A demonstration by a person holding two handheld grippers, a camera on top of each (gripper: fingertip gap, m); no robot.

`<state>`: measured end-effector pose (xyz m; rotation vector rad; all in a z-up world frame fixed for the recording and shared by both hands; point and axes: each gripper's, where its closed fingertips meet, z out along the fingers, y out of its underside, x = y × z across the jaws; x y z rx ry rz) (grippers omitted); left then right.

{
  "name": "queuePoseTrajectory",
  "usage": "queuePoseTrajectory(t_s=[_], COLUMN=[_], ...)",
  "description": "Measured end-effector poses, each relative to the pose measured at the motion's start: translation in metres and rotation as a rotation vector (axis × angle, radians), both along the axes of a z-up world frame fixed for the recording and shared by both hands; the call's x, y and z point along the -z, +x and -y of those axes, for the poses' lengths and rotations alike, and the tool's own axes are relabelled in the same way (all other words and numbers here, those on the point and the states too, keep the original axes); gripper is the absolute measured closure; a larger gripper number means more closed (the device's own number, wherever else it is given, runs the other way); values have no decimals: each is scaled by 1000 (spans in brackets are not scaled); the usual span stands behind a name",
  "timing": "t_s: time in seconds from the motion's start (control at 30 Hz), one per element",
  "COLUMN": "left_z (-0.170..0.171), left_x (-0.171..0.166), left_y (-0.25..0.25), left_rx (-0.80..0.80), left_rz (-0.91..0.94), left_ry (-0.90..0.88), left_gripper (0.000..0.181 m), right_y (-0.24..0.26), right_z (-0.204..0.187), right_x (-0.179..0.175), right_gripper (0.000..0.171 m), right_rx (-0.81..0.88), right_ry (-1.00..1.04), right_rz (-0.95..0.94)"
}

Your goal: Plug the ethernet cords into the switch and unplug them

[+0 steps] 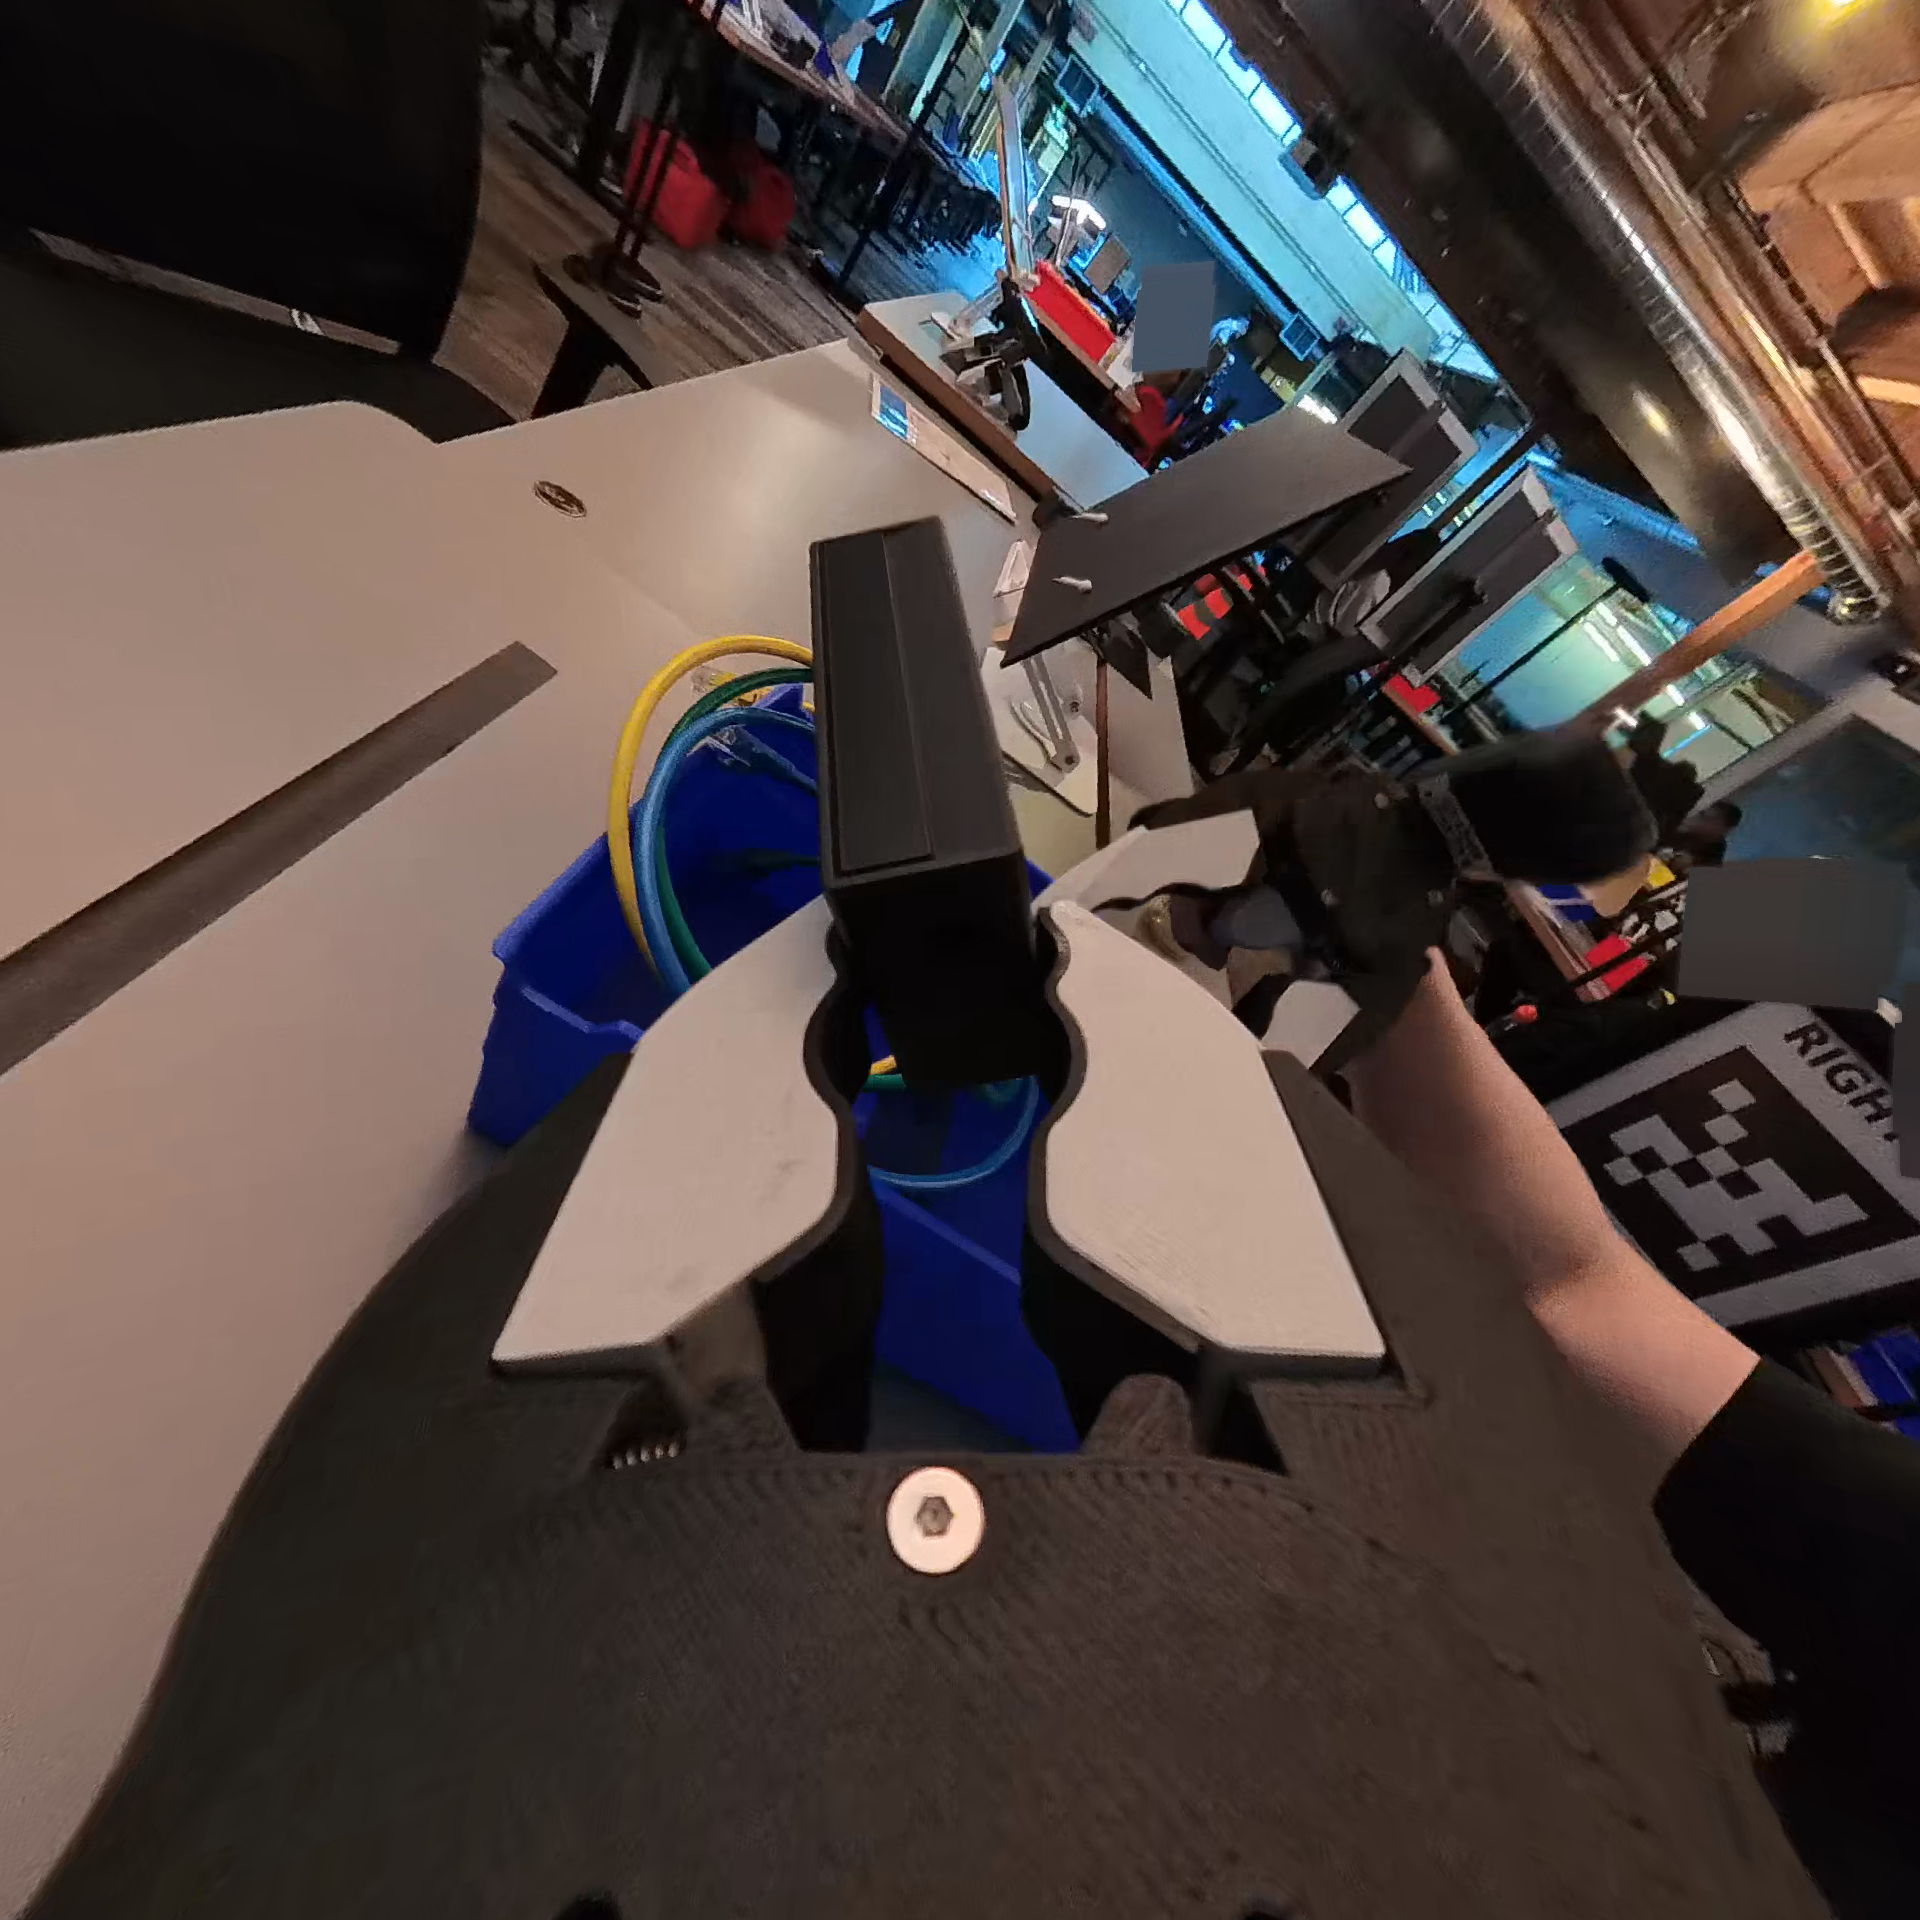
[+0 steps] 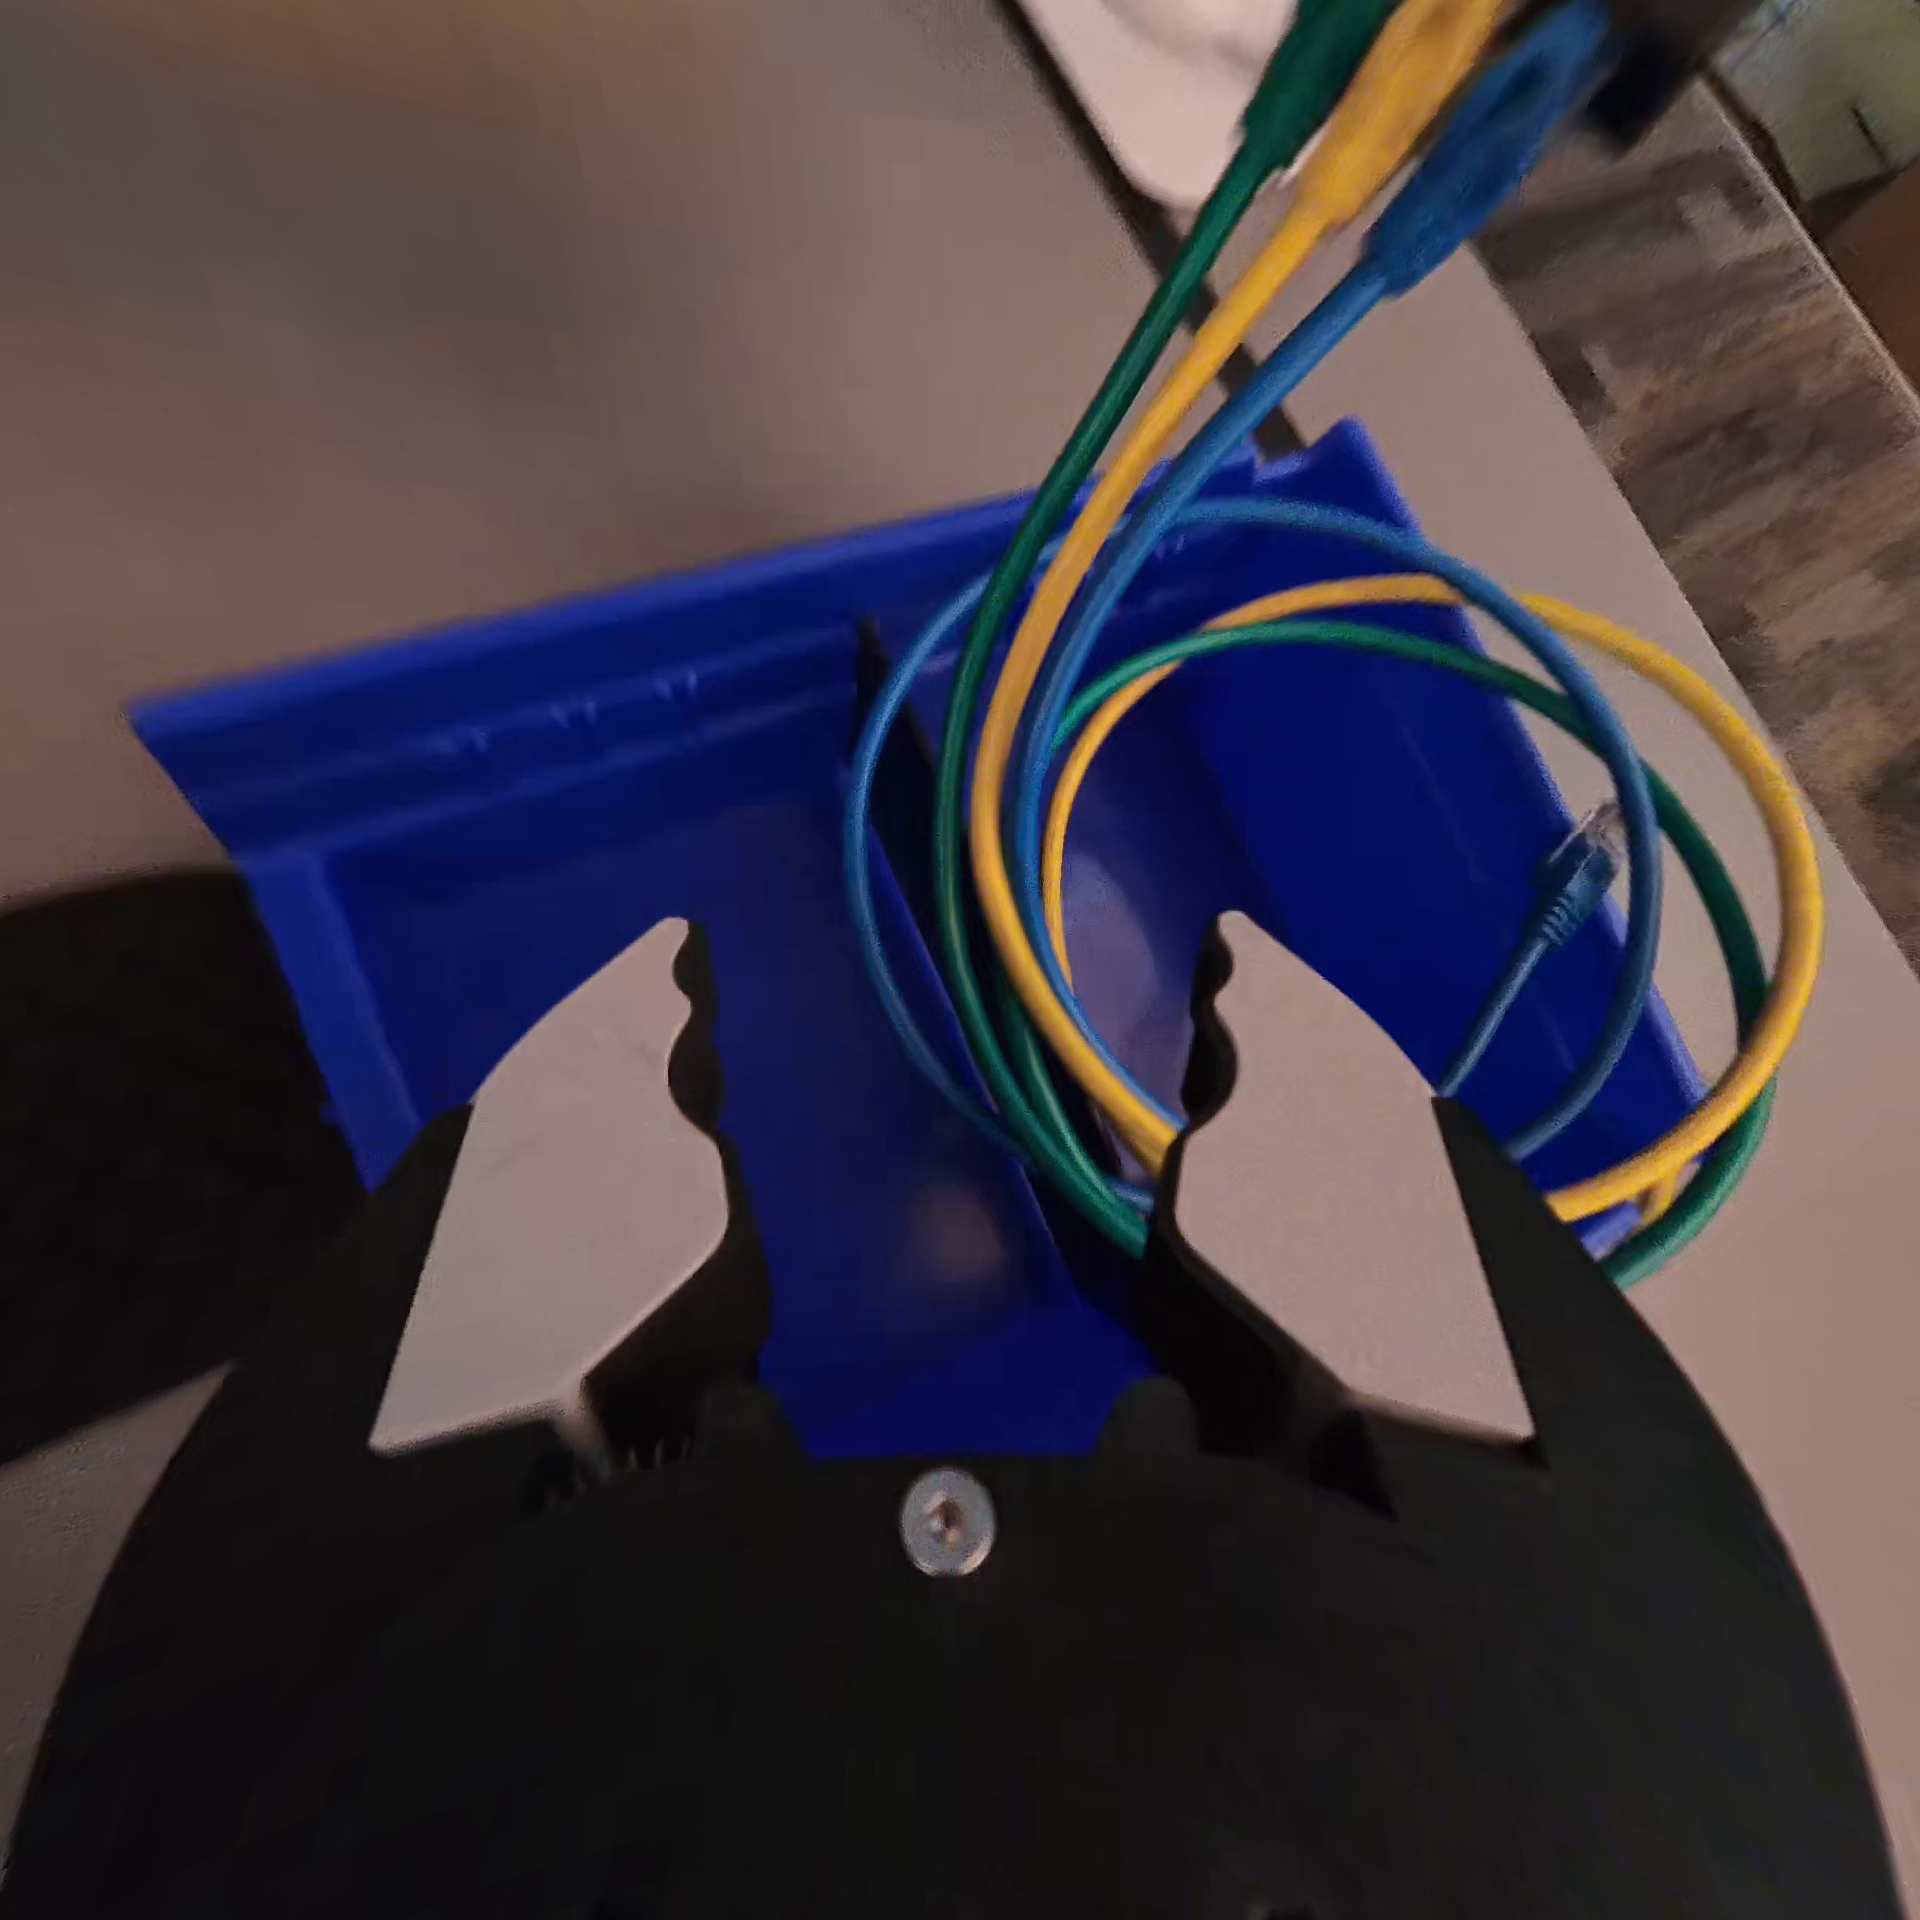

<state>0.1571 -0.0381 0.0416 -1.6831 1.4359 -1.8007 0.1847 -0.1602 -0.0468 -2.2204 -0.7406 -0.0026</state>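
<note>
A pale, smooth tabletop (image 1: 260,727) with a dark straight slot (image 1: 270,821) fills the nine o'clock side. Toward one o'clock, a workshop recedes with cluttered benches (image 1: 966,353), red boxes (image 1: 681,192), blue-lit windows (image 1: 1278,114), a silver ceiling duct (image 1: 1662,270) and a brick wall (image 1: 1808,125).

The left wrist view sat tilted, close behind the switch (image 1: 914,790), facing the room; the right wrist view looked steeply down, near the bin (image 2: 582,790); both shared bin and cords (image 2: 1039,831)
</note>
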Motion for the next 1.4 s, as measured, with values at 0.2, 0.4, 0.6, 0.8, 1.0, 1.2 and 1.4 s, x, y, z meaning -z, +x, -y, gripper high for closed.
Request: queuePoseTrajectory(t_s=[0.2,0.4,0.6,0.8,1.0,1.2,1.4], left_z=[5,6,5,11,24,-6,-29], left_x=[-10,-41,-36,1,11,34,81], left_y=[2,4,19,26,33,65,78], left_rx=[31,43,52,86,137,60,49], left_rz=[-25,-22,-102,-183,-146,-200,-340], left_ry=[86,187,363,595,506,472,588], left_gripper=[152,153,154,154,154,149,126], right_y=[11,6,26,13,43,125,135], right_z=[-6,-17,-41,-53,-11,19,30], right_x=[35,17,37,33,-56,-62,-42], right_gripper=[136,148,146,129,128,129,125], right_rx=[8,29,146,140,280,768,751], right_ry=[-96,-175,-331,-247,217,374,347], right_rz=[216,-8,58,-142,-471,-532,-305])
